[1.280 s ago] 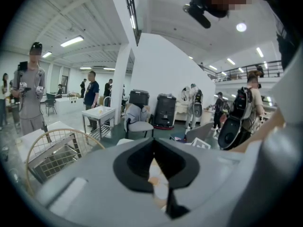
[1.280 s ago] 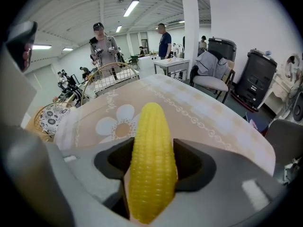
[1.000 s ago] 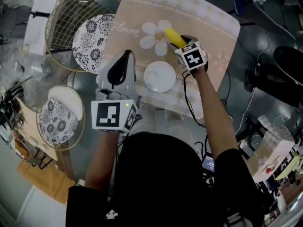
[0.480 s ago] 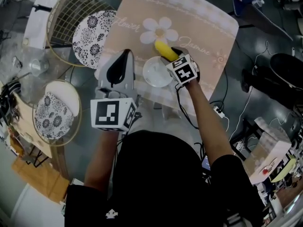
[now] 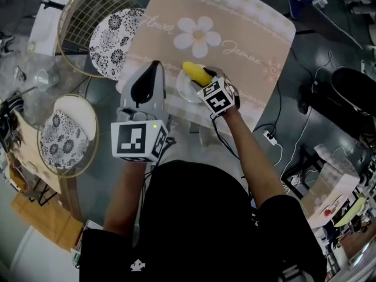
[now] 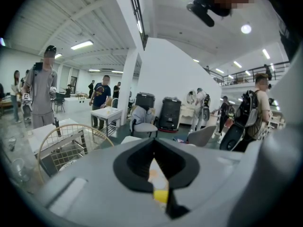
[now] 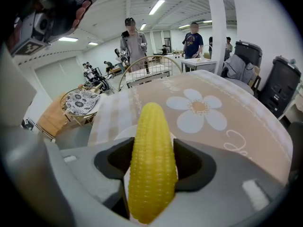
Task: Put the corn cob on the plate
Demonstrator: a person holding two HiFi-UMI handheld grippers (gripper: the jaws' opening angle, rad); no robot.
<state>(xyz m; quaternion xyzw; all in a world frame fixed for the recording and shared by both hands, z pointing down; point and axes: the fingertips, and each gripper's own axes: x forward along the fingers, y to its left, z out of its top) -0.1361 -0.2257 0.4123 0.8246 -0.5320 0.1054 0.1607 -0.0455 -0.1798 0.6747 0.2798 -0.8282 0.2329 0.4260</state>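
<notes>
In the head view the right tongs (image 5: 204,81) have come in from over the daisy print, where they hung a second ago, towards the near left; they now hang over the small white plate (image 5: 183,90) and hide much of it. The left tongs (image 5: 153,67) have hardly shifted, just left of the plate. The corn cob (image 5: 195,73) is pinched in the right tongs above the plate. Its long axis runs from near right to far left, with the free end to the far left. The plate lies close to the near edge of the beige cloth (image 5: 247,28). Bare cloth stays open on the far and right sides, while a wire basket (image 5: 79,22) with a patterned plate (image 5: 114,37) crowds the far left of the desk (image 5: 106,107)

In the left gripper view the left tongs (image 6: 154,157) are pressed together at the tips and hold nothing. A bit of yellow shows through the slit behind them

In the right gripper view the right tongs (image 7: 152,157) stand wide, their pads pinching the cob (image 7: 151,174) on both sides. The cob points straight away from the camera, tapered end far, with the plate's white rim (image 7: 116,135) showing beneath it
</notes>
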